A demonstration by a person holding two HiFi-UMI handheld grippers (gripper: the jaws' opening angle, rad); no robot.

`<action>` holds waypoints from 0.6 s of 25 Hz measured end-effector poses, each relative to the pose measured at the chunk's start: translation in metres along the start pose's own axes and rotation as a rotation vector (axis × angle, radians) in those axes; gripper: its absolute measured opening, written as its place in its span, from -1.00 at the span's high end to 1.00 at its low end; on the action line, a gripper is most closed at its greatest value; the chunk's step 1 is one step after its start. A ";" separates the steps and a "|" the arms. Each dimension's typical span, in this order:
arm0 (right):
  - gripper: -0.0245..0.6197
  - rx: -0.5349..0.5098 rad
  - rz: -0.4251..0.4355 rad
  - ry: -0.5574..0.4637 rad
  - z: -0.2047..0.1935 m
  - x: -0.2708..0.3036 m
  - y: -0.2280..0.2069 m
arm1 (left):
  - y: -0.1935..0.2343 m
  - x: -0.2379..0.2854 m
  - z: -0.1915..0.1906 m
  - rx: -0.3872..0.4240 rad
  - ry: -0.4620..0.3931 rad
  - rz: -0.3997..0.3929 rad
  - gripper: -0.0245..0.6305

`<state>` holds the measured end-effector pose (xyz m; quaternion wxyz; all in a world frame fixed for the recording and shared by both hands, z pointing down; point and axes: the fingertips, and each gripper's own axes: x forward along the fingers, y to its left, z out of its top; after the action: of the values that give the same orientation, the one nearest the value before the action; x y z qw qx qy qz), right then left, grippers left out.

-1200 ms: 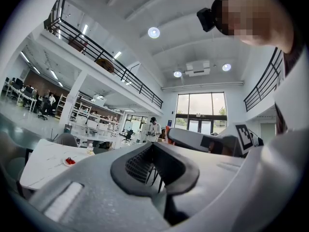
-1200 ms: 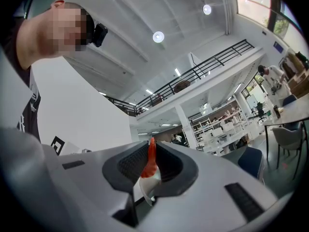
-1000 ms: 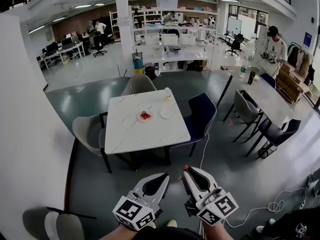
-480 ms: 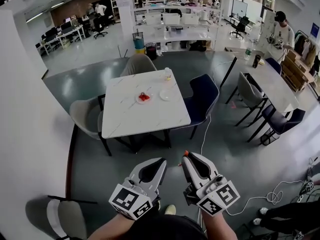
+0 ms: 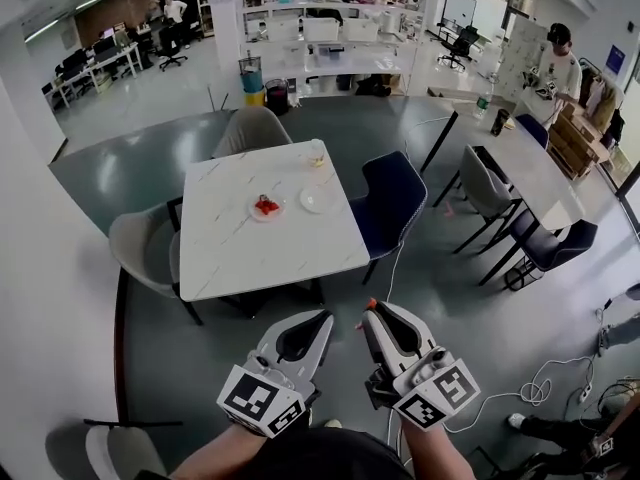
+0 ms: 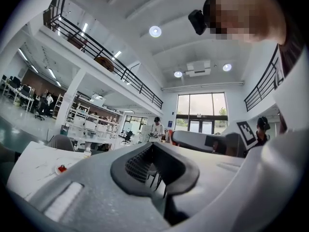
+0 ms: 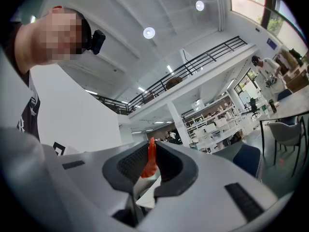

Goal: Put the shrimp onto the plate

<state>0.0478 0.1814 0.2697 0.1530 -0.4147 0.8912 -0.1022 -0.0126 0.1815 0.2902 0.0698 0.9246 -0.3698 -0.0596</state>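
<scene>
Right gripper (image 5: 371, 311) jaws pinch a shrimp (image 7: 150, 161); head view shows only its orange tip. Left gripper (image 5: 324, 317) jaws are closed, empty. Red bits on the plate (image 5: 256, 214) are too small to identify. The counter (image 5: 240, 258) has drifted left.

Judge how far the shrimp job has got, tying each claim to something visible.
Done: the right gripper is shut on an orange shrimp. In hand: it is held well short of the table; the left gripper is shut, empty. Left: carrying it over and setting it down, probably on the white plate.
</scene>
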 end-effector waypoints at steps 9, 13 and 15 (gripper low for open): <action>0.77 -0.010 -0.084 -0.003 -0.007 0.081 -0.051 | 0.086 0.059 0.003 0.013 0.016 -0.073 0.90; 0.77 -0.002 -0.118 0.002 -0.011 0.099 -0.075 | 0.108 0.083 -0.004 -0.002 0.033 -0.090 0.90; 0.77 -0.014 -0.129 0.014 -0.012 0.108 -0.087 | 0.116 0.094 -0.009 -0.012 0.045 -0.092 0.90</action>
<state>0.0392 0.0441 0.2876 0.1369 -0.4716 0.8644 -0.1083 -0.0214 0.0344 0.3136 0.0808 0.9412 -0.3251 -0.0442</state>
